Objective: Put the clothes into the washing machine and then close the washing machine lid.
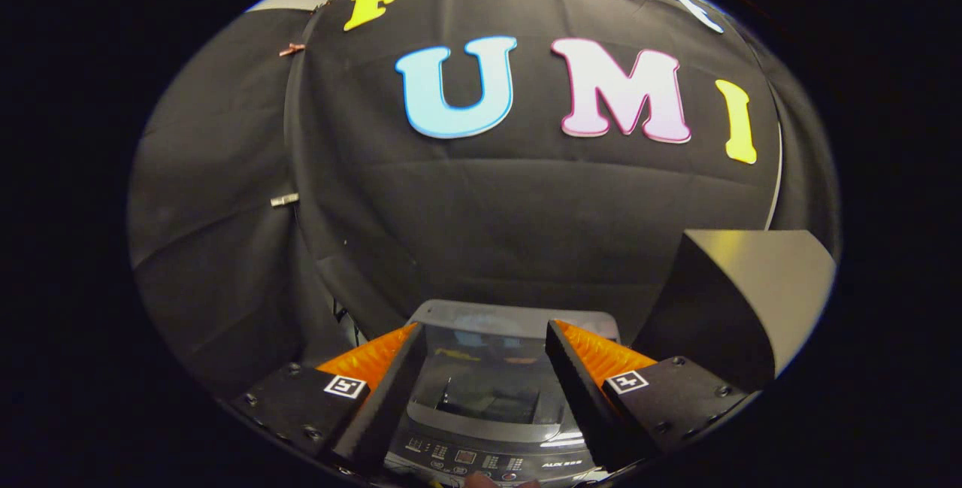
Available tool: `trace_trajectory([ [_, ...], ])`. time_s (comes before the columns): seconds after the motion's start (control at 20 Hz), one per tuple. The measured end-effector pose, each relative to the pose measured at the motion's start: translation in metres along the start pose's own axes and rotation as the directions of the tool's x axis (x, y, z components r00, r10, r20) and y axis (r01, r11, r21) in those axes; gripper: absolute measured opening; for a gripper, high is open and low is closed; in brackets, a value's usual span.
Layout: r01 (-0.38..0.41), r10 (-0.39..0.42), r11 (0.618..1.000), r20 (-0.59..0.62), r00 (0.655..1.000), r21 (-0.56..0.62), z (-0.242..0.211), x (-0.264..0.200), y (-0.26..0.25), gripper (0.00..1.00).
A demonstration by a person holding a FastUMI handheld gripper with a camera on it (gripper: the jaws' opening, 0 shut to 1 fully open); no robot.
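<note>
A small grey top-loading washing machine (518,316) stands below me against the black cloth wall. Its glass lid (488,386) lies flat and shut, and the glass mirrors the wall above. The control panel (481,462) runs along the near edge. My gripper (485,326) hovers above the machine, open, with nothing between its fingers. The lid shows in the gap between them. What lies under the glass is too dark to tell.
To the right of the machine stands a tall block (759,285) with a pale top and a black side, close to the right finger. Black cloth hangs behind and to the left. A small pinkish tip (481,480), perhaps a person's finger, sits by the panel.
</note>
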State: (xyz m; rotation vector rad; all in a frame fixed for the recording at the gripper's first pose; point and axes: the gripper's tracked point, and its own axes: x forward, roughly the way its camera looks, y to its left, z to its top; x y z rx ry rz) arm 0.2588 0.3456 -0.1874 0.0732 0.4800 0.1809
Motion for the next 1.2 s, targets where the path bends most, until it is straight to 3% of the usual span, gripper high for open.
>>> trace_trajectory([
  [0.3, -0.029, 0.027, 0.999, 0.081, 0.996, 0.029, 0.045, -0.046, -0.022, 0.99],
  [0.7, 0.03, -0.035, 0.999, 0.221, 0.975, 0.024, 0.1, -0.109, -0.078, 0.99],
  [1.2, 0.067, -0.078, 0.997, 0.32, 0.944, 0.044, 0.137, -0.172, -0.149, 0.99],
])
